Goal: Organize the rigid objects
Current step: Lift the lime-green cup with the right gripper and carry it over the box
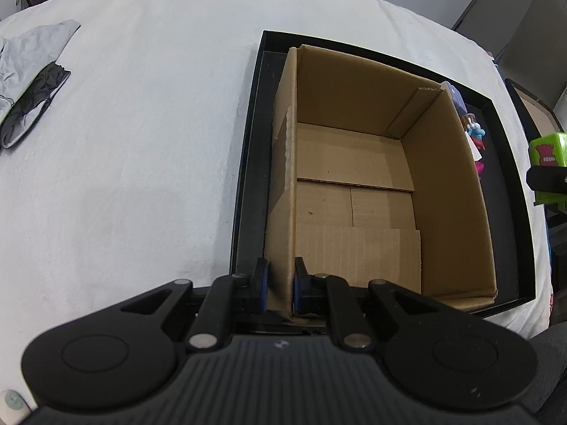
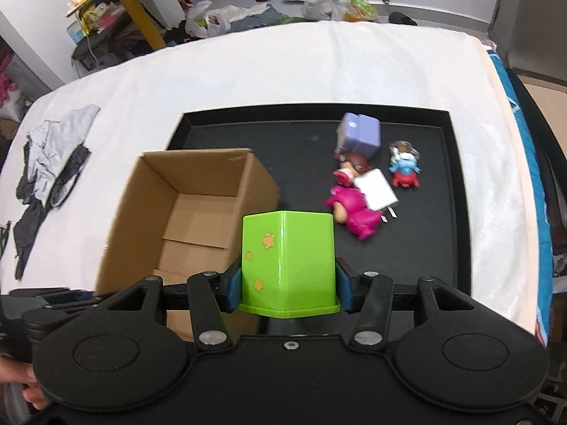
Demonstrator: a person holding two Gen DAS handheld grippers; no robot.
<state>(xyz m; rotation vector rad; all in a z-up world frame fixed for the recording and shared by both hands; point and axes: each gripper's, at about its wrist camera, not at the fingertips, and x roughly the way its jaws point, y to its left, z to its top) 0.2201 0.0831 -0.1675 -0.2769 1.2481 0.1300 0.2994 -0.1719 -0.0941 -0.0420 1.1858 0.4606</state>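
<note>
Across a white-clothed table (image 2: 248, 71) sits a black tray (image 2: 457, 177) with a cardboard box (image 1: 354, 163); floor clutter fills the upper frame. Left gripper (image 1: 280, 283) jaws pinch the box wall. Right gripper (image 2: 287, 283) jaws hold a green container (image 2: 287, 258) at lower centre.

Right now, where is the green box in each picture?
Left wrist view: the green box peeks in at the far right edge, held by the right gripper.
Right wrist view: the green box sits low in the middle, squeezed between the two fingers.
Shared landmark: the open cardboard box in the black tray.
</note>
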